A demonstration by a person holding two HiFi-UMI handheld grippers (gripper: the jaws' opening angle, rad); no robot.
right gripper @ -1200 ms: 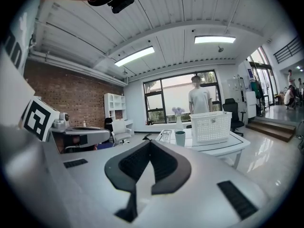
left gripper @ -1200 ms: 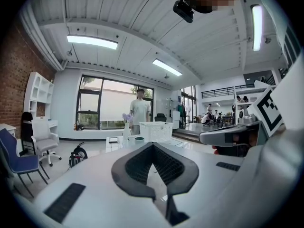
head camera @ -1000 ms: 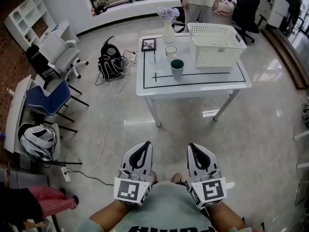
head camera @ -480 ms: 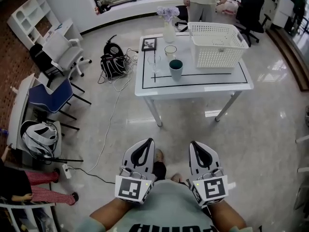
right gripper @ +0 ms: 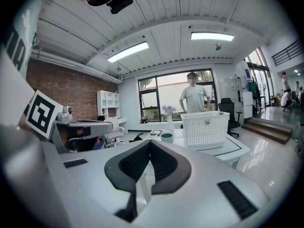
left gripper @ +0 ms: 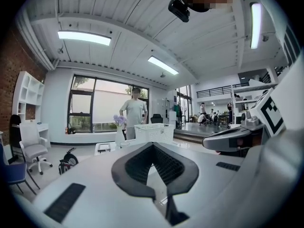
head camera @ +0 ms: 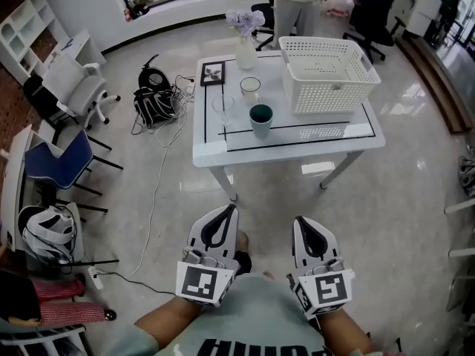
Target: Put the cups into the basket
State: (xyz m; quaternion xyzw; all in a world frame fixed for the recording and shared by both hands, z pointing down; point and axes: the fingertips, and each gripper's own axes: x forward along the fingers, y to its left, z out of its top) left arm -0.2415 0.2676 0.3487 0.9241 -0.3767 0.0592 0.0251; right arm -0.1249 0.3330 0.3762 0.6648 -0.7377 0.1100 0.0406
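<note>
Head view is showing the white rectangular table [head camera: 245, 150] drawing nearer and shifting left versus a second ago. At the table's middle, dark-teal round cup [head camera: 260, 120], clear glass tumbler [head camera: 222, 110] and pale round cup [head camera: 250, 89] are standing; the white perforated plastic basket [head camera: 326, 87] is sitting at the table's right end. Well short of the table, left gripper [head camera: 227, 211] and right gripper [head camera: 303, 222] are hanging with jaws pressed together, gripping nothing.

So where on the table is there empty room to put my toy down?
The bare strip along the table's front edge, in front of the basket and right of the teal cup, is free. The back left is crowded: glass, pale cup, picture frame and vase stand close together.
</note>
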